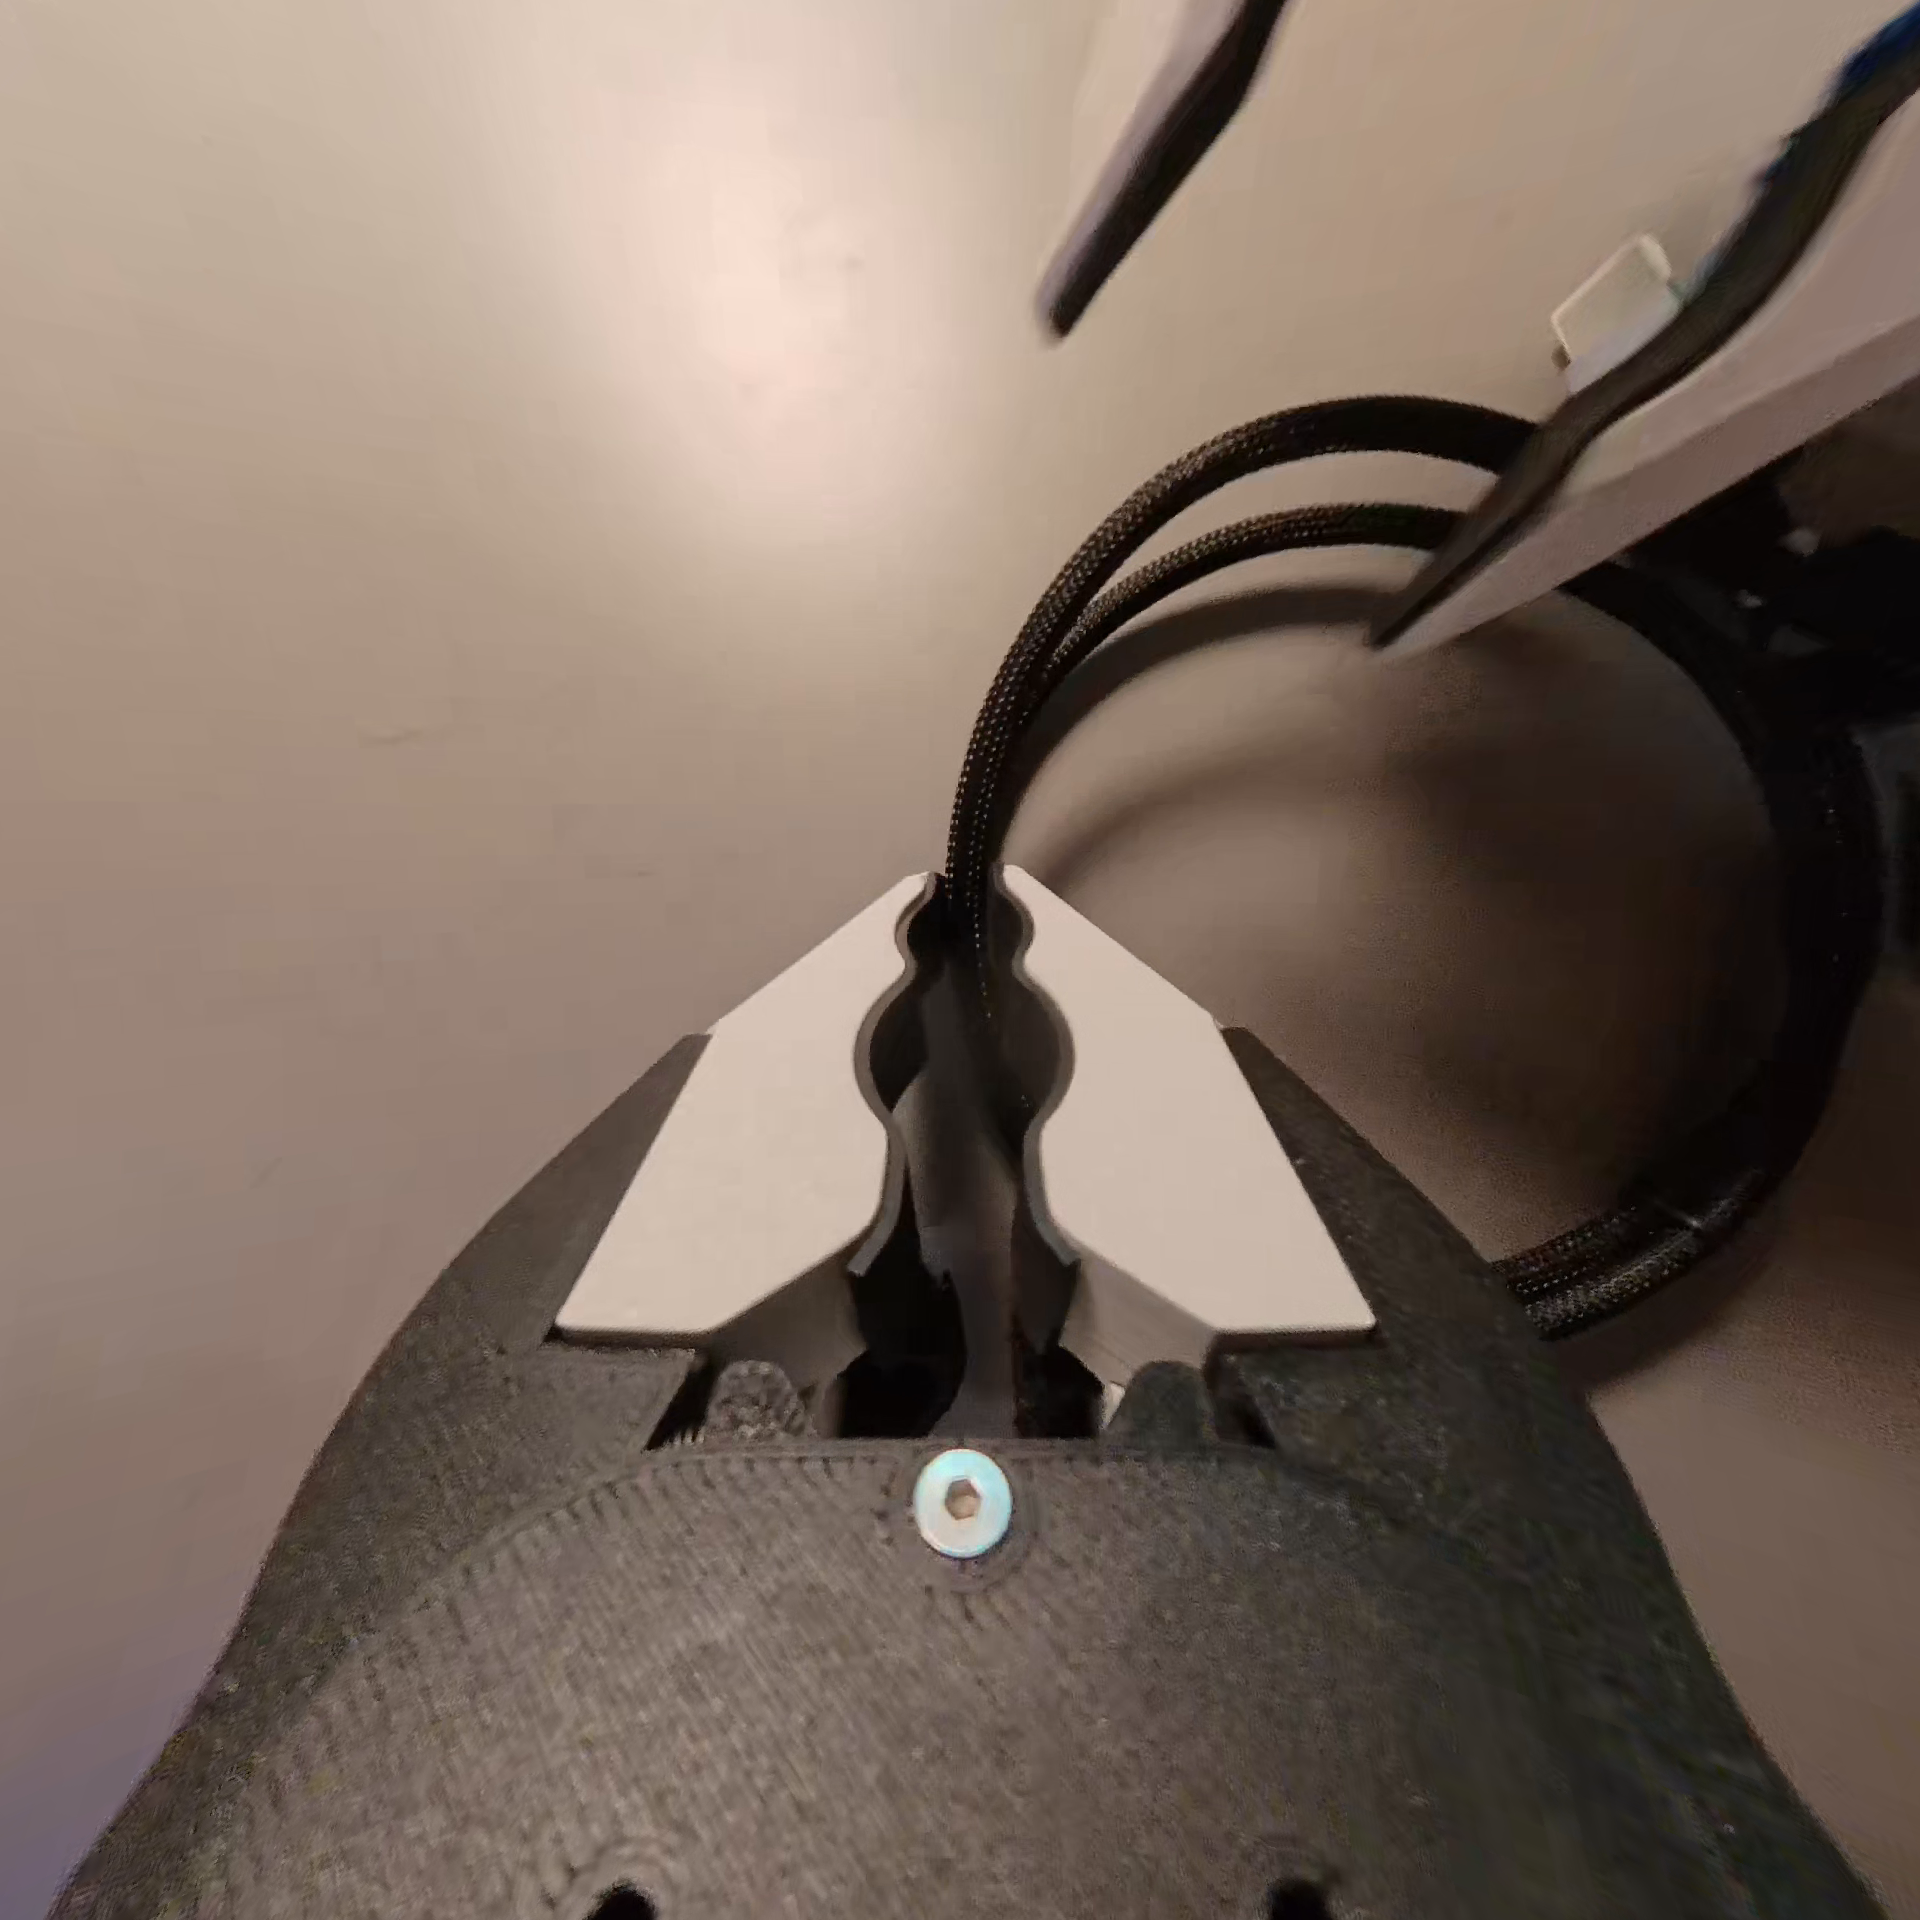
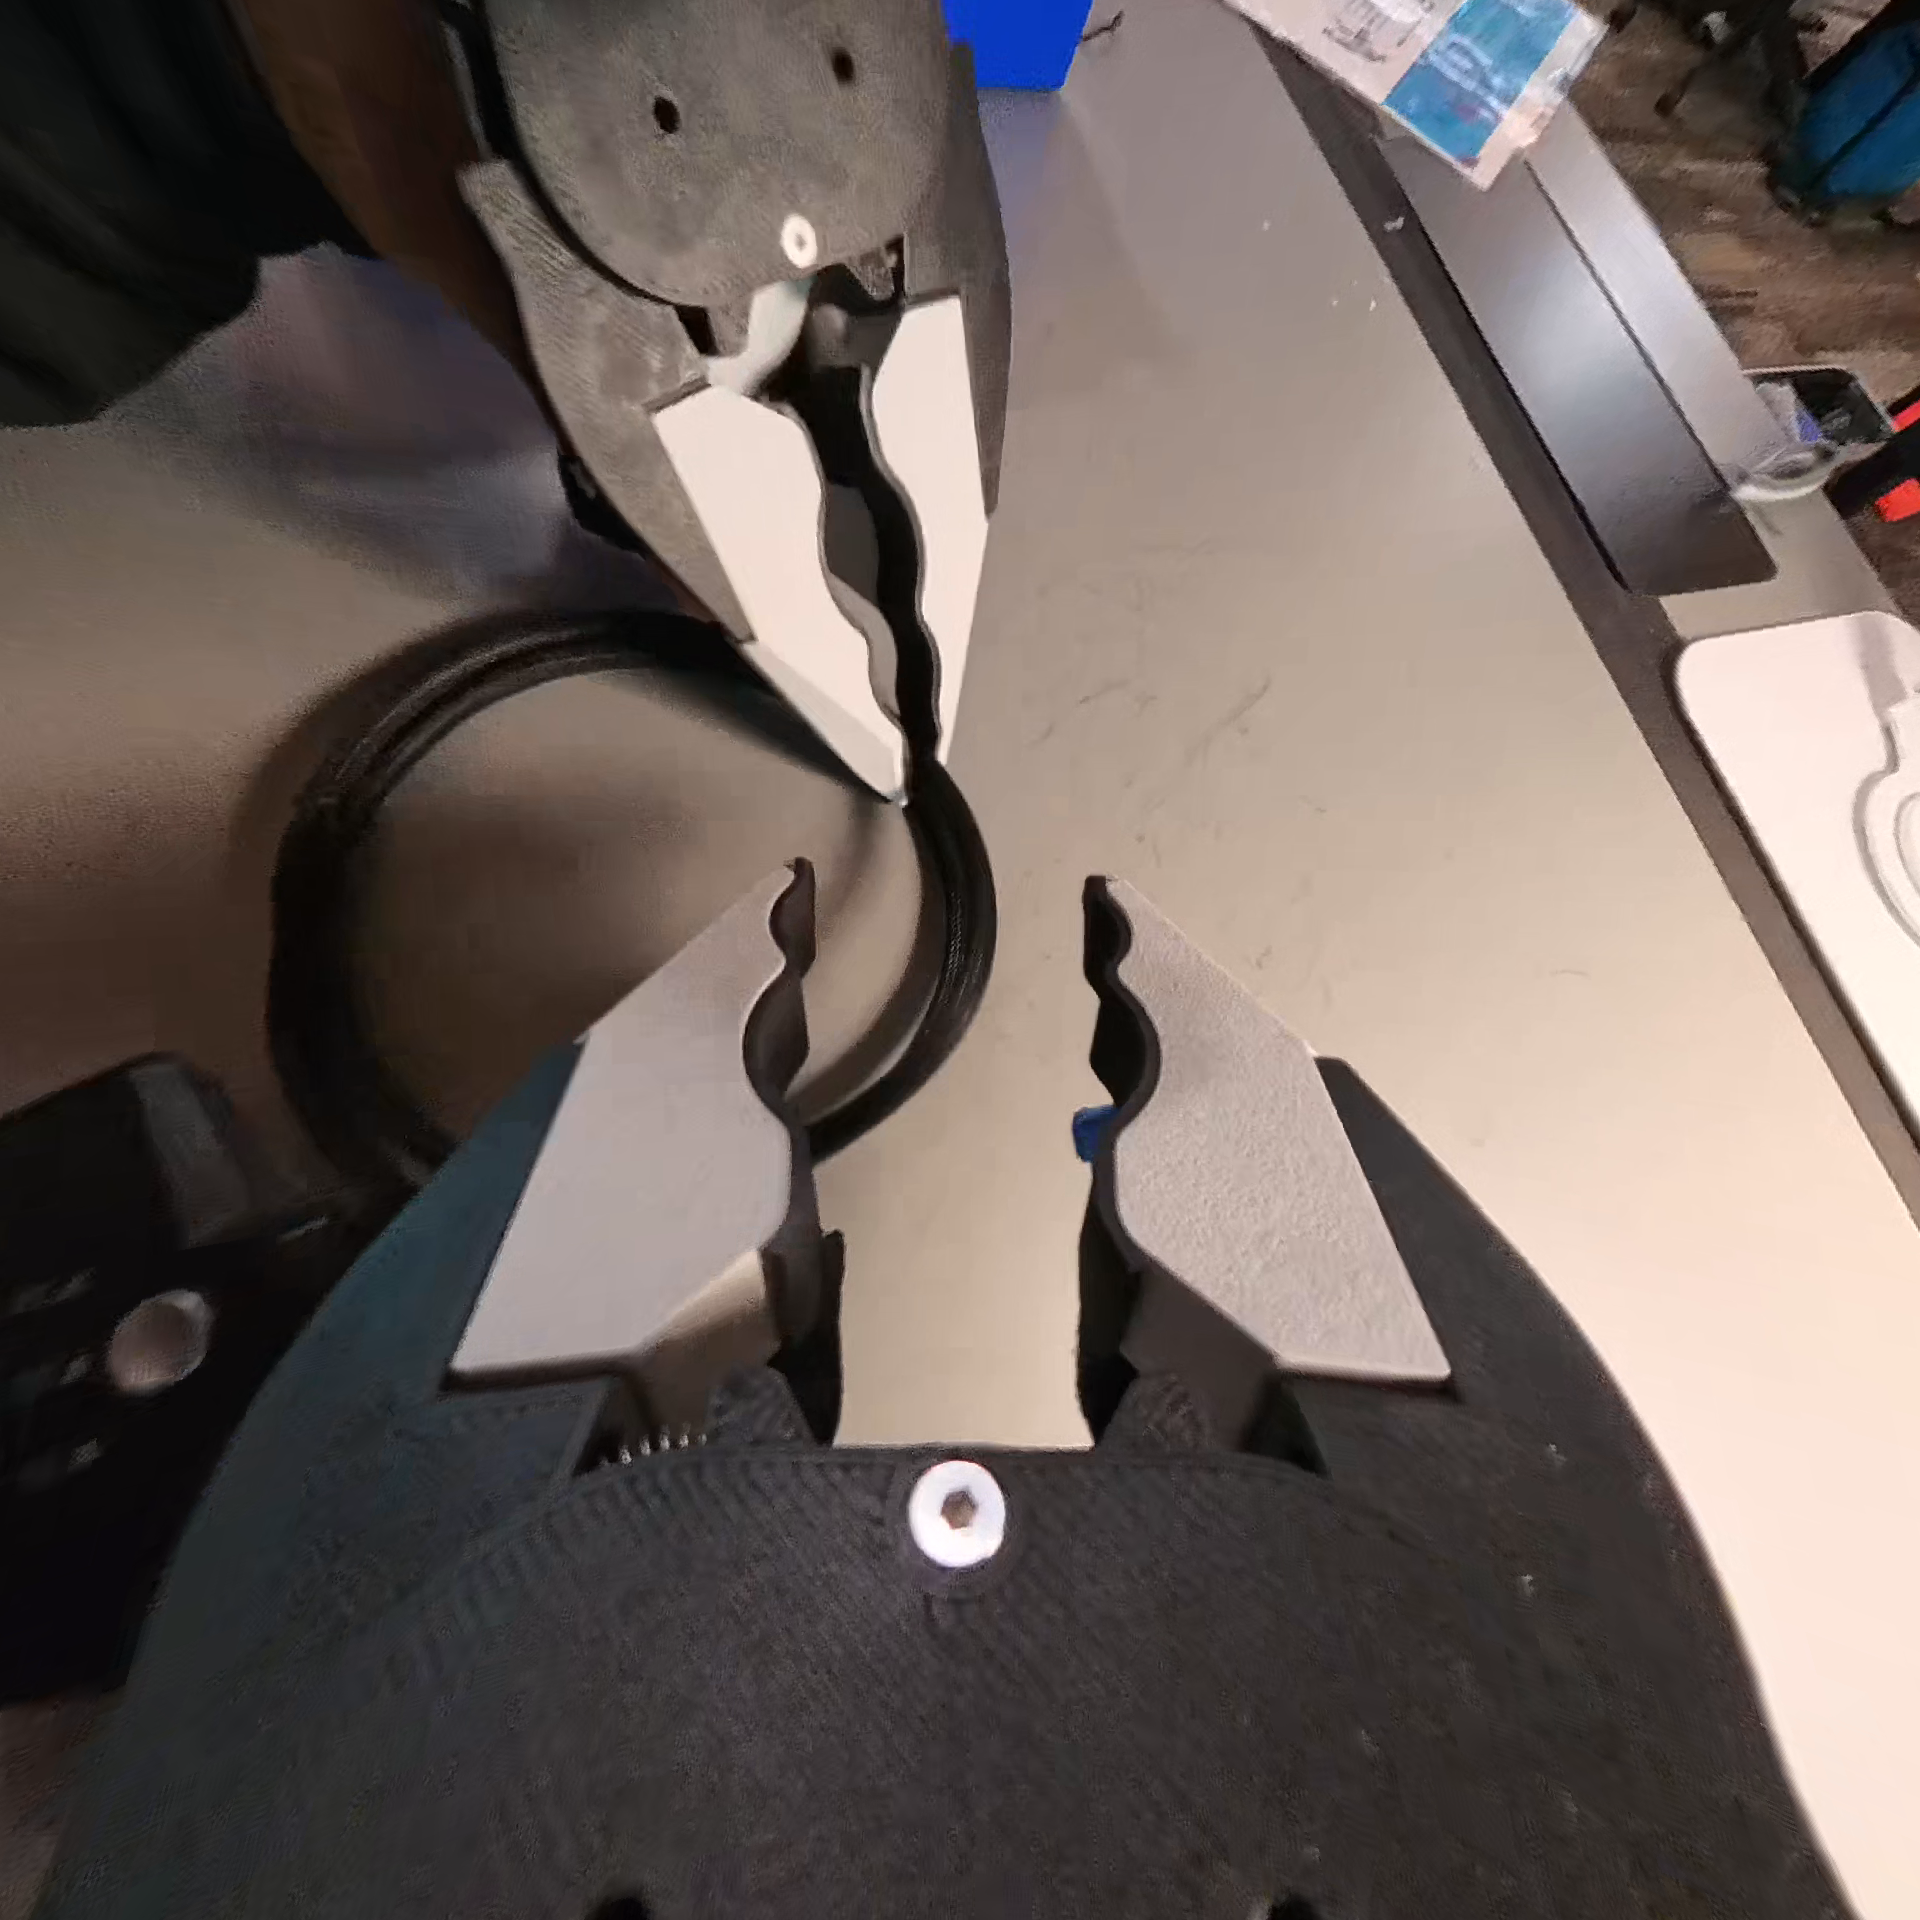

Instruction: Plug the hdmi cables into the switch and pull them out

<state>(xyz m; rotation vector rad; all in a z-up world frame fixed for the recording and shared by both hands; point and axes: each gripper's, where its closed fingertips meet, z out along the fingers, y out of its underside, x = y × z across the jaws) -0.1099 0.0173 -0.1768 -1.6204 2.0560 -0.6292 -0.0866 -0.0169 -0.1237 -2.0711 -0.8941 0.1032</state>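
Gripping the braided black hdmi cable (image 1: pixel 1023 665) between its closed fingertips, the left gripper (image 1: pixel 968 883) holds two strands side by side, just where they rise off the coil (image 2: pixel 343 821) lying on the pale table (image 2: pixel 1247 727). The right gripper (image 2: pixel 945 883) hangs beside that coil with its fingers spread and nothing between them; the coil's near arc passes just beyond its tips, and the left gripper's pinch point sits on the far side of that arc. The cable looks light and limp under its woven sleeve, yet springy enough to keep its loops, so a pull on the strands would likely drag or unwind the whole coil rather than steer one end. The sleeve should give the scalloped pads fair friction, though two strands together may roll against each other. A better hold, as I judge it, is on the rigid plug body, which neither view shows clearly; a pale shape lies deep between the left fingers, but I cannot tell what it is. No switch is identifiable either; a dark block (image 2: pixel 114 1247) lies beside the coil on the side away from the table's edge, too blurred to name. Plugging in needs a stiff, square grip close to the connector.
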